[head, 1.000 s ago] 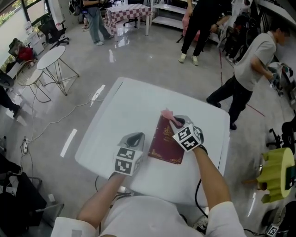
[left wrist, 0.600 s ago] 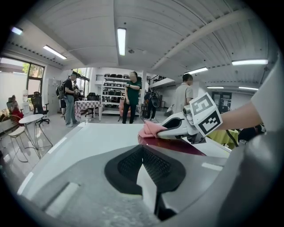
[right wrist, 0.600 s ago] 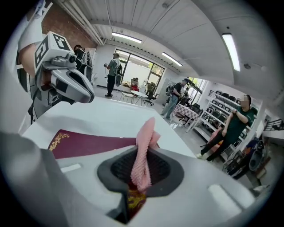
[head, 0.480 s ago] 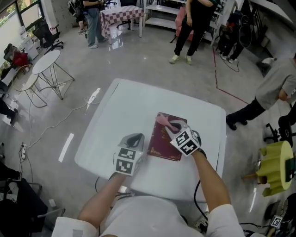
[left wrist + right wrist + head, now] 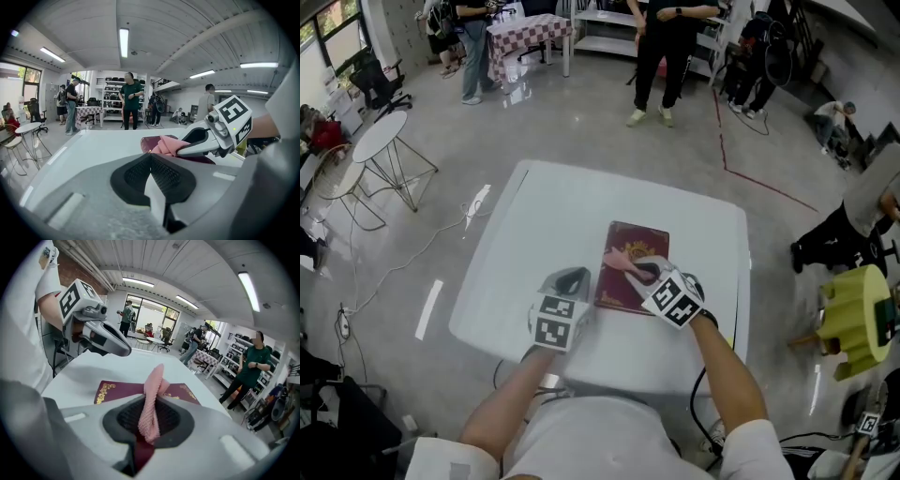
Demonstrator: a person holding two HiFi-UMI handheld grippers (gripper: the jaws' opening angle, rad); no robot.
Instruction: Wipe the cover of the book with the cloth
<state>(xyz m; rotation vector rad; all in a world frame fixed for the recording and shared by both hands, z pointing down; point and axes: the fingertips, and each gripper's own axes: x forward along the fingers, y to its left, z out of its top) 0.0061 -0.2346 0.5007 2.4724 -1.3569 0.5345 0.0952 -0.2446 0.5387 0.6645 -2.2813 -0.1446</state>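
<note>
A maroon book with gold print lies flat on the white table. My right gripper is shut on a pink cloth, which rests on the middle of the cover. In the right gripper view the pink cloth hangs pinched between the jaws over the book. My left gripper sits on the table just left of the book, shut and empty. From the left gripper view, its jaws meet with nothing between them, and the cloth and the right gripper show beyond.
The table's near edge is close under both grippers. Several people stand on the far floor. Round side tables stand at the left, a yellow-green stool at the right. A cable lies on the floor.
My right gripper has drawn the pink cloth from the book's far edge toward me onto the middle of the cover. The left gripper has stayed put.
</note>
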